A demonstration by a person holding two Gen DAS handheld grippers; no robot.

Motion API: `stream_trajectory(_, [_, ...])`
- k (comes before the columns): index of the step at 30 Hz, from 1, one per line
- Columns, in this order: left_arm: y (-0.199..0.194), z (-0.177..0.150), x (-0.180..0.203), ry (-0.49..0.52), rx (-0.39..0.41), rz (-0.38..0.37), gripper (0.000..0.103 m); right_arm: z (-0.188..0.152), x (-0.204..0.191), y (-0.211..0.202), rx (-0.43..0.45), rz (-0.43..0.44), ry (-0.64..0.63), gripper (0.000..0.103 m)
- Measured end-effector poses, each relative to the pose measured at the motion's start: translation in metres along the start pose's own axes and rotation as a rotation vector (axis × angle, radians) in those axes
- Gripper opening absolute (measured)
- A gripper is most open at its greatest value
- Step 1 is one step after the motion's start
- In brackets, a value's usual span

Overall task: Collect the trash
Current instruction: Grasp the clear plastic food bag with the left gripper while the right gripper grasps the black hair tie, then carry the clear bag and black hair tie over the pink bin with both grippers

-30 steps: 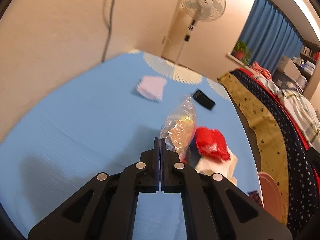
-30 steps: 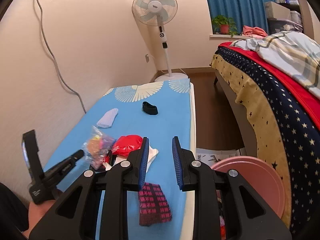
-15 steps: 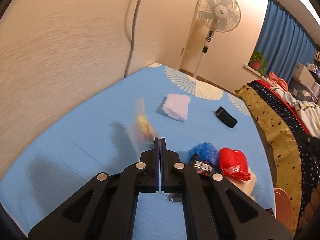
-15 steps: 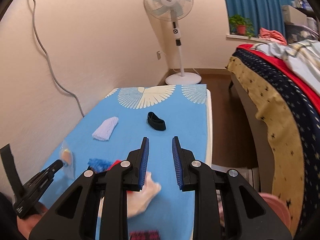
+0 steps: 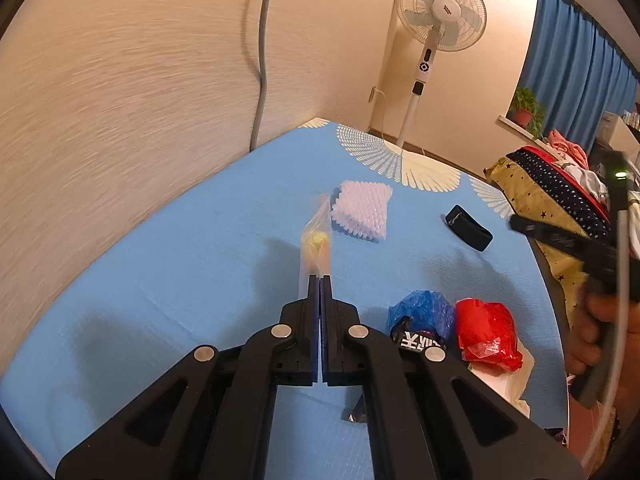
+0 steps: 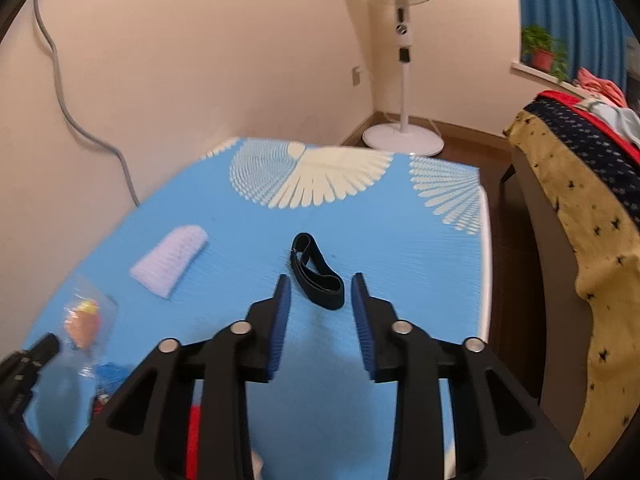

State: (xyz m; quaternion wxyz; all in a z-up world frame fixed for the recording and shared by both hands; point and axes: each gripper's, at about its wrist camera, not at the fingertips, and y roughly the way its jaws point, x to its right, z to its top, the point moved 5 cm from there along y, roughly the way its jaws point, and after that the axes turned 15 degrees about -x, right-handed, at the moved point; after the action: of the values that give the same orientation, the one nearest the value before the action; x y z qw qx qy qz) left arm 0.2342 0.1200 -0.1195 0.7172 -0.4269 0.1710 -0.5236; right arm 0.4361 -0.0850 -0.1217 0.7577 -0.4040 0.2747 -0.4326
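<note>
Left gripper (image 5: 320, 280) jaws pinch a clear bag (image 5: 316, 240); right gripper (image 6: 318, 292) jaws, just widening, hold nothing.

Cream plaster wall (image 6: 224, 52) along the left side, with a grey cable (image 6: 76, 120) hanging down it and dropping behind the table. Low table (image 5: 192, 264) covered in a bright blue cloth printed with pale fan shapes at its far end. White standing fan (image 5: 438, 12) in the corner, round base (image 6: 403, 141) on dark brown wooden floor (image 6: 472, 140). Wall socket (image 6: 356, 76) low beside the fan pole. Blue curtains (image 5: 576, 72) on the right, potted plant (image 6: 542, 50) on the sill below them. Bed (image 6: 576, 184) along the right side under a yellow and navy star-print cover, crumpled clothes piled on top. Warm indoor light throughout.
</note>
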Motion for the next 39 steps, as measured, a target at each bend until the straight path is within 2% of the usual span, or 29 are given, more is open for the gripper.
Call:
stream_trajectory(7, [0.001,-0.001,0.001,0.017,-0.009,0.002,0.0,0.009,0.001,0.038,-0.064,0.005,-0.034,0.038])
stream_trajectory(8, [0.001,-0.001,0.001,0.017,-0.01,0.001,0.0,0.009,0.0,0.043,-0.08,0.002,-0.043,0.035])
stream_trajectory(9, [0.001,0.0,0.003,0.018,-0.01,0.0,0.0,0.008,-0.001,0.045,-0.087,-0.006,-0.051,0.023])
stream_trajectory(12, [0.0,-0.001,0.004,0.017,-0.013,-0.007,0.0,0.006,-0.001,0.044,-0.09,-0.005,-0.053,0.009])
stream_trajectory(14, [-0.001,-0.001,0.005,0.015,-0.013,-0.014,0.0,0.004,-0.001,0.036,-0.079,0.005,-0.041,0.007])
stream_trajectory(23, [-0.018,-0.004,0.009,0.019,0.003,-0.049,0.0,-0.015,-0.013,-0.033,-0.007,-0.007,-0.019,0.006])
stream_trajectory(39, [-0.064,-0.023,0.026,0.101,0.035,-0.109,0.0,-0.095,-0.055,-0.176,0.122,-0.055,0.023,0.006])
